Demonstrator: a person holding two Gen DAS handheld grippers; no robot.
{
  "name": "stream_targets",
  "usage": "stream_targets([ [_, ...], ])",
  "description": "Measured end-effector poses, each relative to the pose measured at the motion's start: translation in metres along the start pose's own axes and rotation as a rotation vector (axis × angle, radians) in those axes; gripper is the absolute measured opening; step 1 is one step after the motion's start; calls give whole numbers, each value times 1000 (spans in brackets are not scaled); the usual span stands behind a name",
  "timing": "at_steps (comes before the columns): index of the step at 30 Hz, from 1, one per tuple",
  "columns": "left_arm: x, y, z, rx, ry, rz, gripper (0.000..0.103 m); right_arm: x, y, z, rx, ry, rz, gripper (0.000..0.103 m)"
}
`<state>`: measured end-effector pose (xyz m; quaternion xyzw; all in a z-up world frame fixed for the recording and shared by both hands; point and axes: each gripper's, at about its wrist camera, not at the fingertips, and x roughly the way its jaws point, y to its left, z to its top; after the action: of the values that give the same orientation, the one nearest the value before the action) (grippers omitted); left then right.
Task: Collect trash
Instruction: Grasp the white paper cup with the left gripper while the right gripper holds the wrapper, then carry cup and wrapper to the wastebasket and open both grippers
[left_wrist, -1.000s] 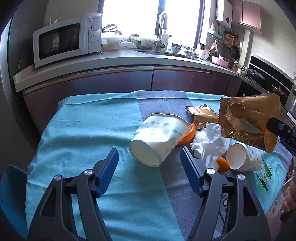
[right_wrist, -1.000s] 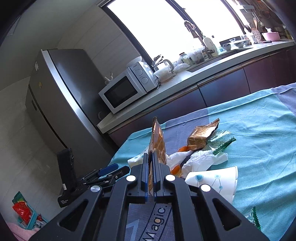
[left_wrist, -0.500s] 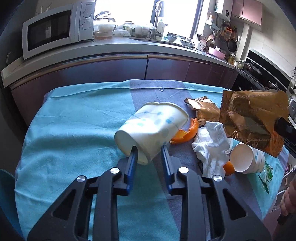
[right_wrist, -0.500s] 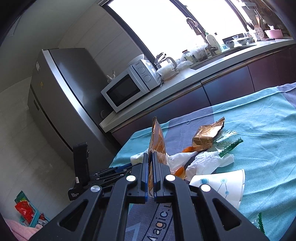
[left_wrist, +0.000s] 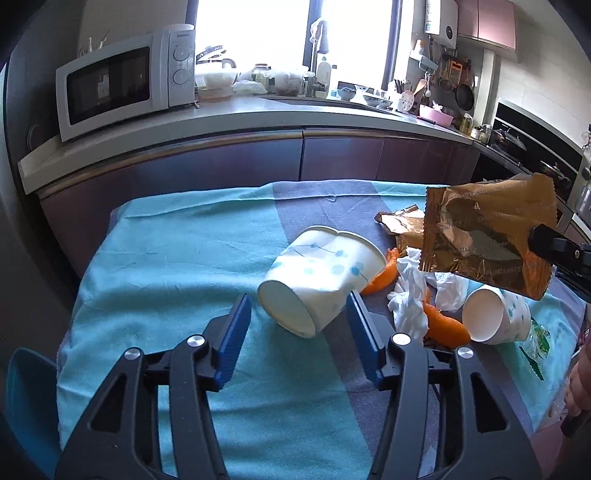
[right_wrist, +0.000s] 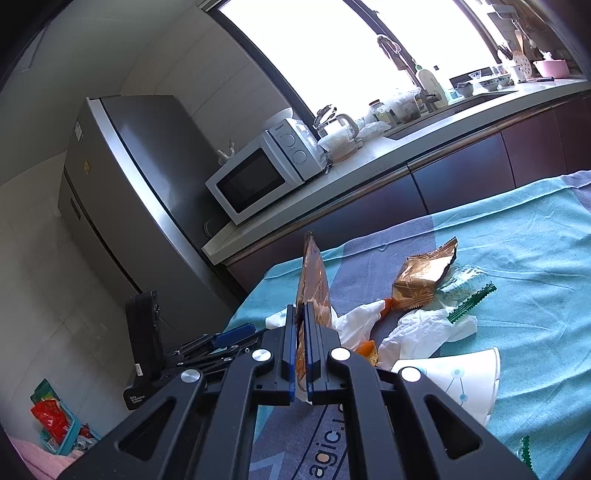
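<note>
two cups lie tipped on the cloth (left_wrist: 177, 258): the big cup (left_wrist: 317, 280) just ahead of the spread left gripper (left_wrist: 299, 328), the small cup (left_wrist: 495, 314) beside tissue (left_wrist: 410, 295) and peel (left_wrist: 443, 325). right gripper (right_wrist: 301, 332) is clamped on a wrapper (left_wrist: 487, 236), held above the pile.

Table (left_wrist: 177, 258) covered by a teal cloth with a grey-blue central band (left_wrist: 303, 206). Landmark: large paper cup (left_wrist: 317, 277), lying on its side on the band. Just right of it, orange peel (left_wrist: 380, 277) and crumpled tissue (left_wrist: 410, 299). Beyond the tissue, a gold wrapper (left_wrist: 402, 229). Farther right, a small paper cup (left_wrist: 495, 314) on its side, with a green-edged clear wrapper (left_wrist: 535, 339) beside it.
</note>
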<state>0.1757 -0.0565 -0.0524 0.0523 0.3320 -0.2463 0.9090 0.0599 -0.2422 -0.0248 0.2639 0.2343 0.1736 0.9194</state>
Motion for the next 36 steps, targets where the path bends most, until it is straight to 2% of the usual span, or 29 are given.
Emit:
stream_targets([
  [4, 10, 2, 8, 30, 23, -33, 74, 2, 0, -1, 5, 6, 7, 3],
  [10, 41, 6, 12, 43, 110, -97, 76, 2, -3, -1, 14, 7, 8, 4],
  [14, 54, 6, 13, 55, 139, -120, 73, 3, -6, -2, 20, 9, 5, 4],
  [18, 56, 6, 13, 59, 133, -123, 69, 7, -8, -2, 27, 17, 1, 4],
  [25, 50, 3, 9, 63, 117, -82, 63, 10, -5, -4, 22, 22, 4, 4],
  [30, 34, 5, 2, 41, 92, -64, 61, 10, 2, -3, 8, 18, 18, 4],
  [36, -3, 14, -14, 14, 46, -26, 61, 15, 19, -2, -24, 25, 51, 4],
])
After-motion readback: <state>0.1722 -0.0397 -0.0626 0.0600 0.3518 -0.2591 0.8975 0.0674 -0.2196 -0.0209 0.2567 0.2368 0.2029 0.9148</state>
